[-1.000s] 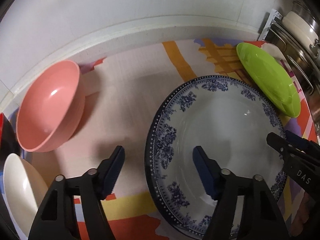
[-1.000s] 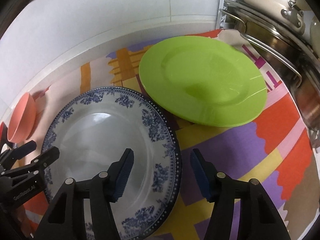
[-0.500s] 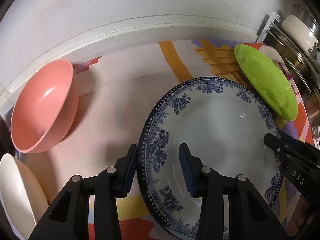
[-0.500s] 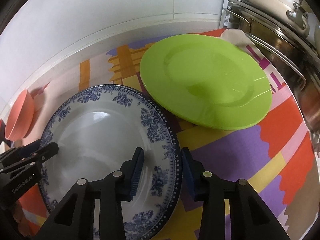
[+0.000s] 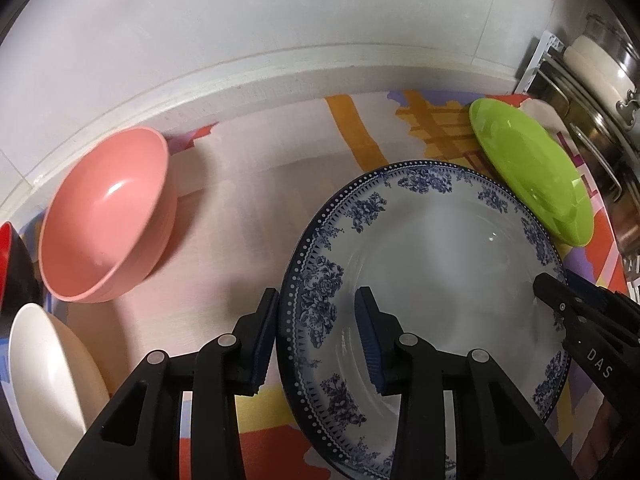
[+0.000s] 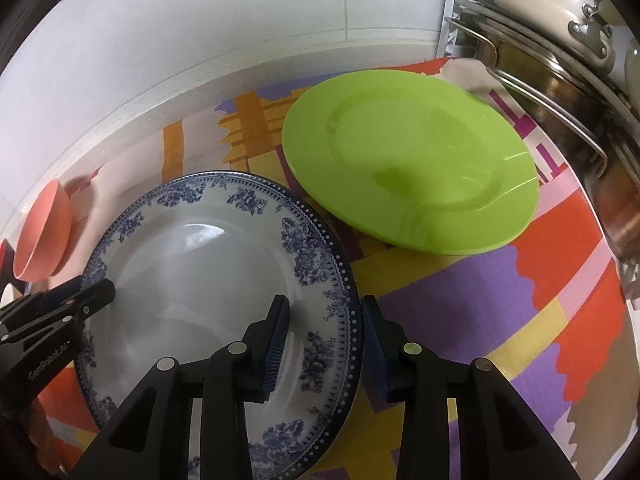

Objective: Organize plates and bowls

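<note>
In the left wrist view, a red bowl (image 5: 6, 248) showed only as a sliver at the far left edge. Below it, a white bowl (image 5: 48, 380) filled the lower left corner. Just above and right of that, a pink bowl (image 5: 104, 220) sat on the patterned mat (image 5: 260, 208) near the white wall, its mouth tipped toward us.

At bottom centre, the left claw (image 5: 317, 296) was narrowed onto the left rim of the blue plate (image 5: 440, 264), one pad against the outer edge and the other on the inner face. The plate filled the lower middle of the frame, over the mat on the worktop. We could not tell whether it rested flat or was raised.

At the plate's right rim, the right claw (image 5: 560, 292) reached in from the lower right. In its own view, we saw it closed narrowly on that rim as well, one pad inside the plate and one outside.

Above and right of the blue plate lay a green plate (image 5: 528, 176), near it with their edges seeming to overlap in both views. Steel pots (image 5: 600, 92) stood stacked along the far right edge.
</note>
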A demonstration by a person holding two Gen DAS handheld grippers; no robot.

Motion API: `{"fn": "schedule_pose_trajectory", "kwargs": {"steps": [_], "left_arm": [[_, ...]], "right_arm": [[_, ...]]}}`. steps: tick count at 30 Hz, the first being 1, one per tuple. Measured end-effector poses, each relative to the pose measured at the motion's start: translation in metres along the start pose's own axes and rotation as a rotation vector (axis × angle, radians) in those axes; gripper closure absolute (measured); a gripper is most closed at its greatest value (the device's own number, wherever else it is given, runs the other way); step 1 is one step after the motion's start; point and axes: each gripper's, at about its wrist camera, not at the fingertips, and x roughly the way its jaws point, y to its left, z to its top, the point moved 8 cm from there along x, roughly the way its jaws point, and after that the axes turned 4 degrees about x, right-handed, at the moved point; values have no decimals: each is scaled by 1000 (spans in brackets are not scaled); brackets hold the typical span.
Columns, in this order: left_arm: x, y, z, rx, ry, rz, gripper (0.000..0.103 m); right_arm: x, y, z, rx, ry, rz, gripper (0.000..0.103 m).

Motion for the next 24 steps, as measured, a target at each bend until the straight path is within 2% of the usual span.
{"fn": "schedule_pose_trajectory", "kwargs": {"steps": [11, 24], "left_arm": [[-43, 15, -11, -40, -52, -4, 65], [-104, 52, -49, -130, -116, 58, 65]], "right_arm": [[-37, 12, -1, -30, -55, 0, 65], [-88, 51, -21, -96, -99, 44, 65]]}}
